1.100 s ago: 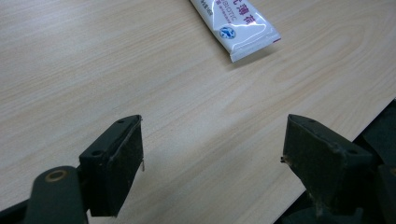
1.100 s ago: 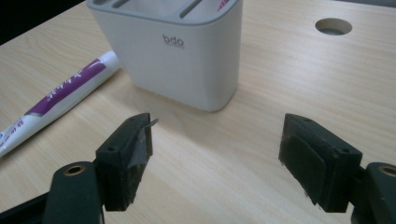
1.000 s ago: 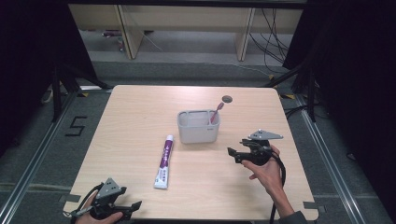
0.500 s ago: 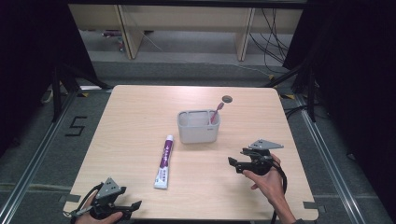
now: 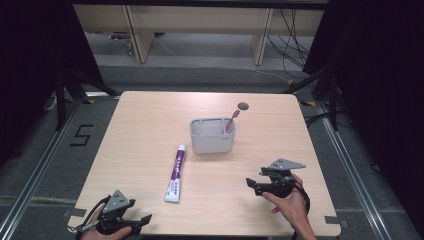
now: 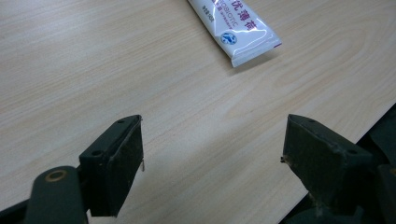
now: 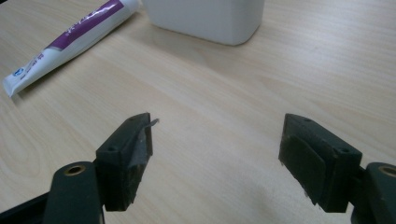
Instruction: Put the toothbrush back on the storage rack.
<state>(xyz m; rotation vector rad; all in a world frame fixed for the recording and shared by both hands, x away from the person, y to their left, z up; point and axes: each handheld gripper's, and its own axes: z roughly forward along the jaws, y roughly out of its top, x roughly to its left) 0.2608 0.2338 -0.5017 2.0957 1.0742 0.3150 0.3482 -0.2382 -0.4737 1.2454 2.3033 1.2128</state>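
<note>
Pulling back: right gripper (image 5: 257, 185) has dropped from beside the holder toward the lower right of the high view over the last second, ending nearer the table's front edge
Meaning for the work: toothbrush (image 5: 231, 120) already stands in the white holder (image 5: 212, 136), so that part looks done; toothpaste tube (image 5: 175, 173) lies flat on the table (image 5: 140, 130), seemingly the next thing to go in
Unchanged: left gripper (image 5: 137, 224) sits at the lower left of the high view as it did a second ago; tube and holder have not shifted
Tube position: centre-left of the high view, cap toward the holder, crimped end toward the front edge; apart from the holder, nearer the left gripper
Right hand pose: hand (image 5: 290, 202) wraps the tool from below, jaws aimed left toward the tube, low over the wood
Right fingers: spread wide with nothing between them, bare table in the gap in the right gripper view
Left fingers: likewise wide apart and empty, the tube's crimped end lying ahead at the top of the left gripper view
</note>
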